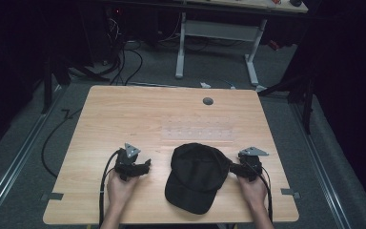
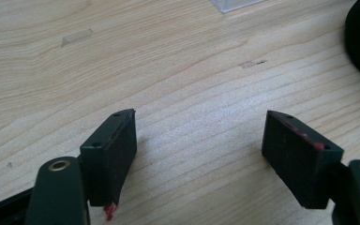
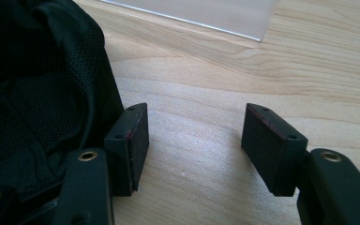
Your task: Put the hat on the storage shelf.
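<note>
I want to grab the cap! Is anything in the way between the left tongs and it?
Nothing visible. Bare wooden table lies between the open left tongs and the black cap.

One black cap (image 1: 196,175) on one wooden table (image 1: 124,119), one clear plastic sheet (image 1: 198,130), two grippers: left gripper (image 1: 147,165), right gripper (image 1: 232,168).

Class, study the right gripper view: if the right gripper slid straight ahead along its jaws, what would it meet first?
Probably the clear plastic sheet lying flat ahead. Bare table lies between the open right gripper and that sheet. The black cap sits beside one jaw, not in the line. Depth is uncertain.
</note>
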